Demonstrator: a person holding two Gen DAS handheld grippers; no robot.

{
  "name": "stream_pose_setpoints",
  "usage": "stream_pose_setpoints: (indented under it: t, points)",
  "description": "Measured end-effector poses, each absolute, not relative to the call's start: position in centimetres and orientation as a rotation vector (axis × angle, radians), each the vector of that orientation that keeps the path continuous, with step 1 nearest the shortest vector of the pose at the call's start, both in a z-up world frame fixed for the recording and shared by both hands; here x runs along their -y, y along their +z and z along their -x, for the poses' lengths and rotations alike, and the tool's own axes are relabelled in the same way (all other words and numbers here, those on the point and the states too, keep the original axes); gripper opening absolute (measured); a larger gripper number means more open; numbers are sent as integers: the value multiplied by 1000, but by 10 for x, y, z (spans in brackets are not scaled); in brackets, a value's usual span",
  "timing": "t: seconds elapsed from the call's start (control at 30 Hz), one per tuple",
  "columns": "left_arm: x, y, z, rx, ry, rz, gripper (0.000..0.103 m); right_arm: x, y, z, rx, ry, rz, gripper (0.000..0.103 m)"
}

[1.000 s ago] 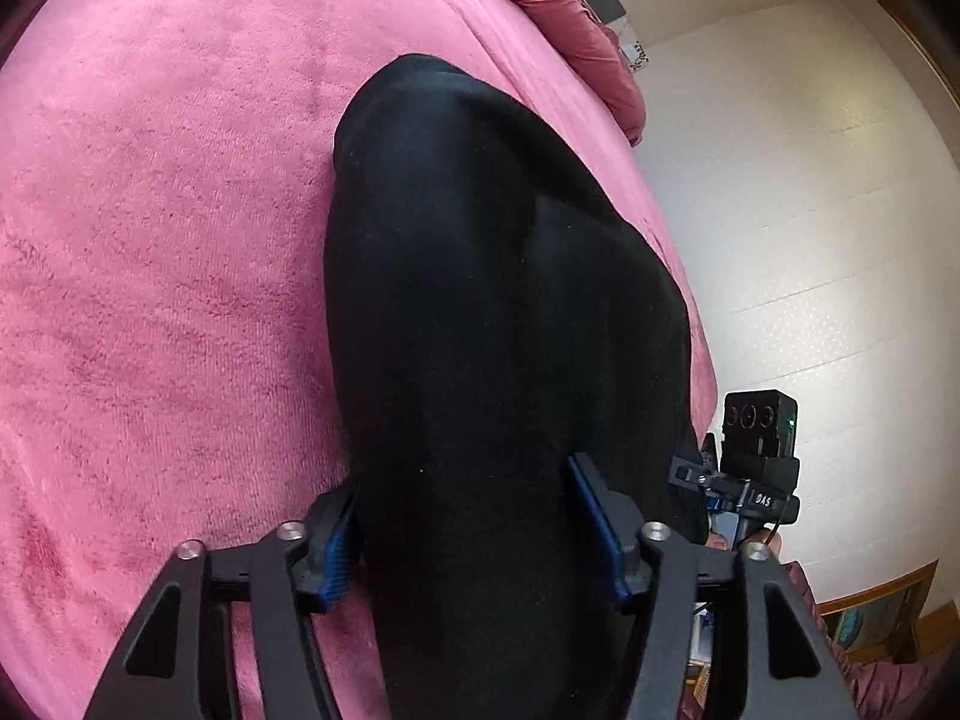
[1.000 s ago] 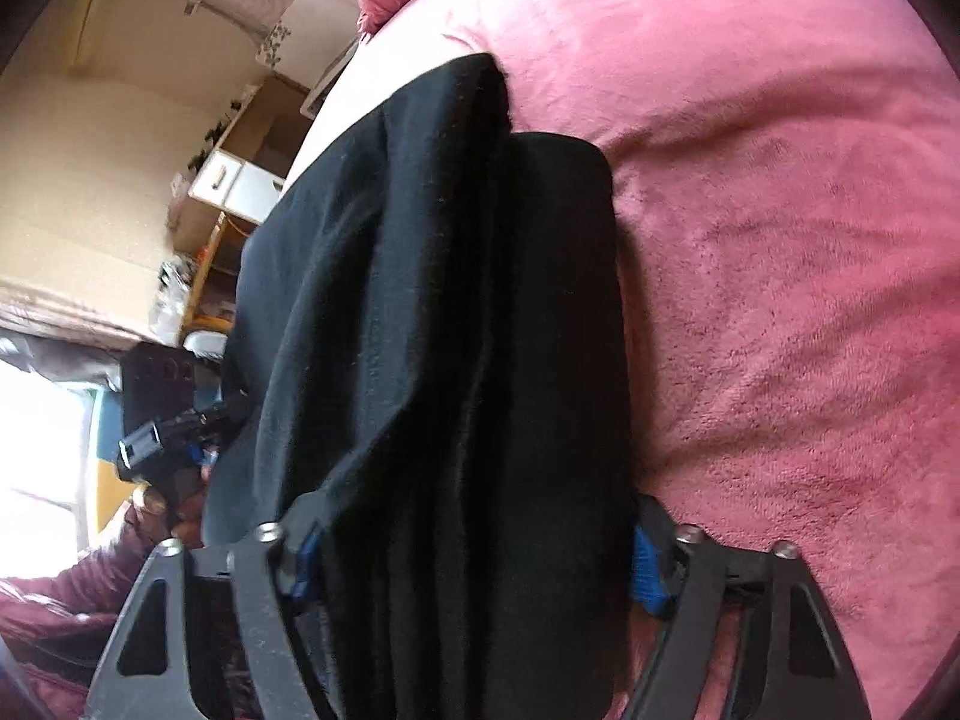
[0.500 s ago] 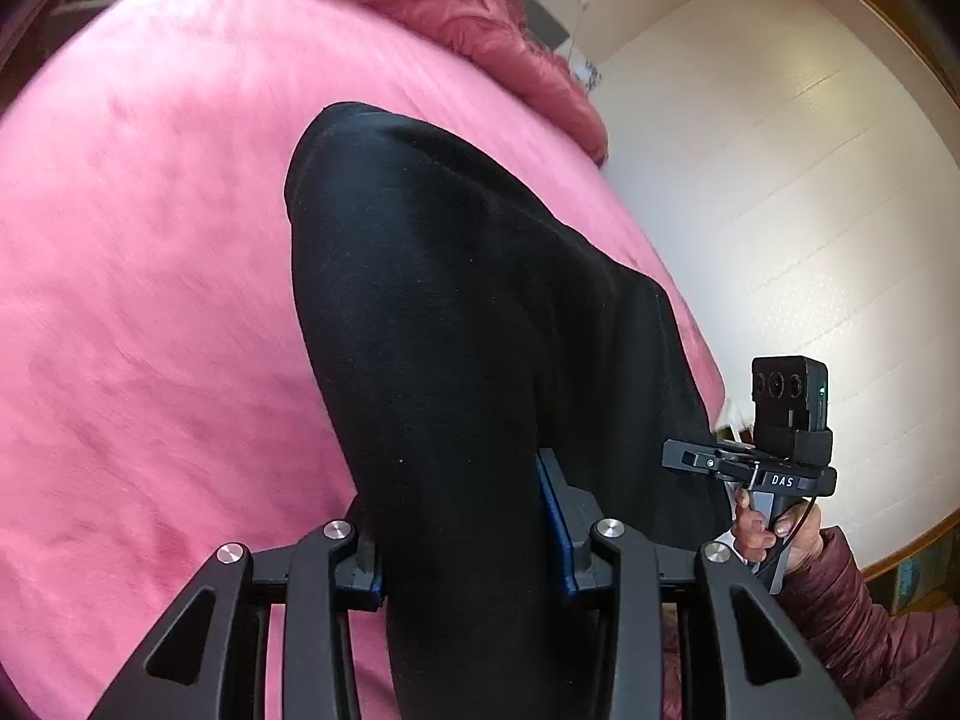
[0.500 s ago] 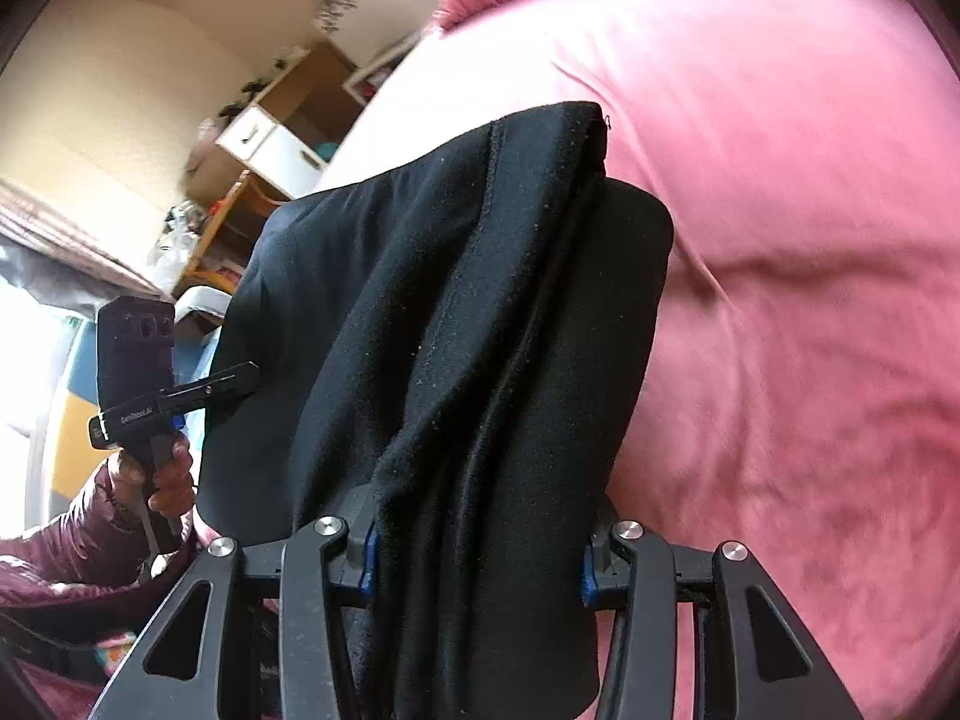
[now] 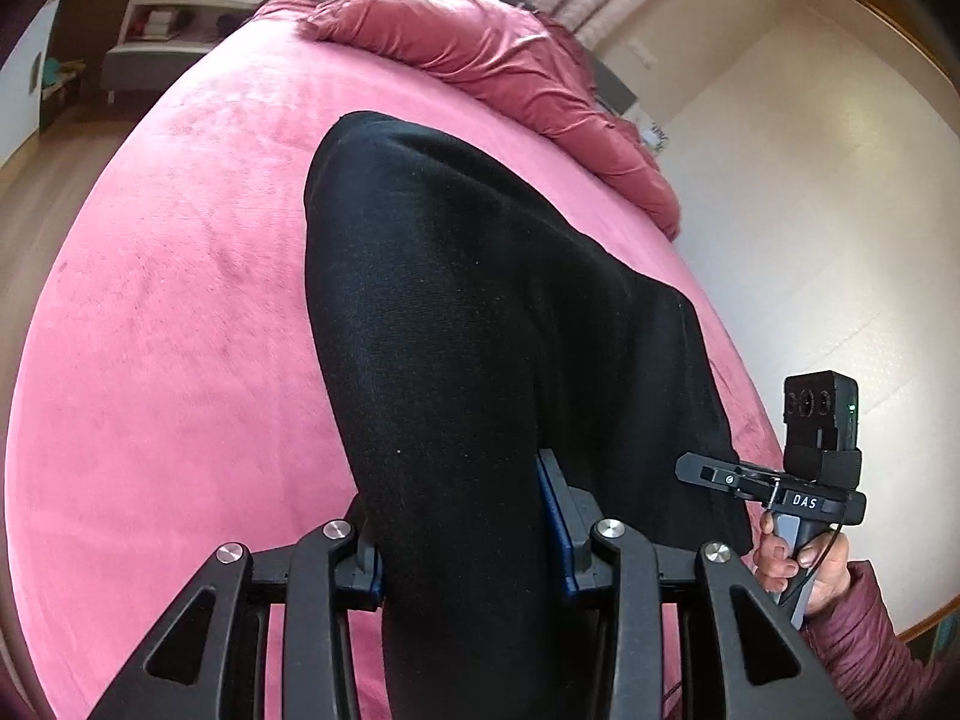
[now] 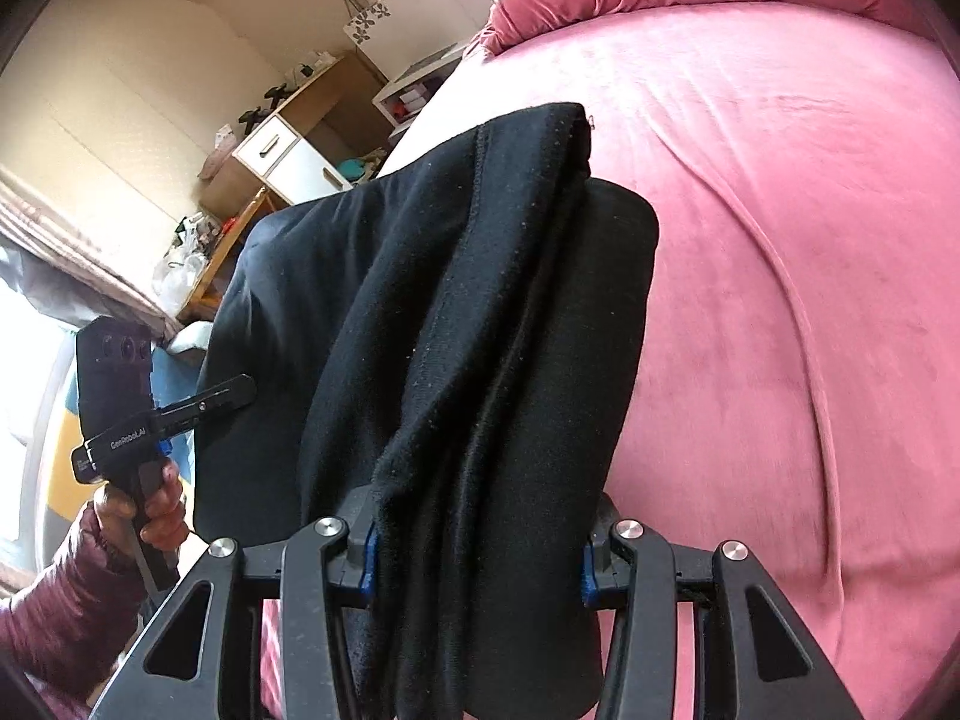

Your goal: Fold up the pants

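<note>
**Soft black pants gripped at both near corners over the pink bed**

The black pants (image 5: 480, 324) lie partly folded on the pink blanket (image 5: 168, 324), with the near edge lifted off it. The left gripper (image 5: 462, 534) is clamped on the near left part of the cloth, its blue-padded fingers (image 5: 549, 516) pressed against a thick bunch of fabric. The right gripper (image 6: 477, 558) is clamped the same way on the near right part, where several layers (image 6: 480, 360) stack and a seam runs along the fold.

The pants look like a soft knit, light and limp. They will likely sag between the two grips and drape rather than hold a crease, and the fuzzy blanket may drag on them. The layers could slip apart unless each grip pinches the whole stack, so the best hold seems to be at the outer corners of the near edge, through all layers.

The grip points themselves are buried in cloth, so I cannot tell how many layers each gripper has. The black cloth shows little detail, and waistband and cuffs are hard to tell apart. The near edge of the pants is cut off below both views.
</note>
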State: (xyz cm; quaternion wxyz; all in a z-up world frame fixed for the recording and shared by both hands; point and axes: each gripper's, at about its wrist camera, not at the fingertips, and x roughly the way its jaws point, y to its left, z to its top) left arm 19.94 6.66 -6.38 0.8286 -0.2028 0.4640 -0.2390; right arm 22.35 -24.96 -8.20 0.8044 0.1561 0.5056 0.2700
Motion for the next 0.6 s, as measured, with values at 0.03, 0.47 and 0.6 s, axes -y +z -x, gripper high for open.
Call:
stream_pose_setpoints:
  t: [0.03, 0.47, 0.6]
  points:
    - [-66, -69, -204, -996, -494, 428, 41, 246, -84, -233, -1090, 575, -334, 47]
    - [-75, -126, -240, -1105, -451, 441, 52, 235, -135, -275, -1192, 551, -380, 51]
    - [-74, -128, -234, -1078, -418, 398, 60, 238, -156, -272, -1178, 547, -446, 54]
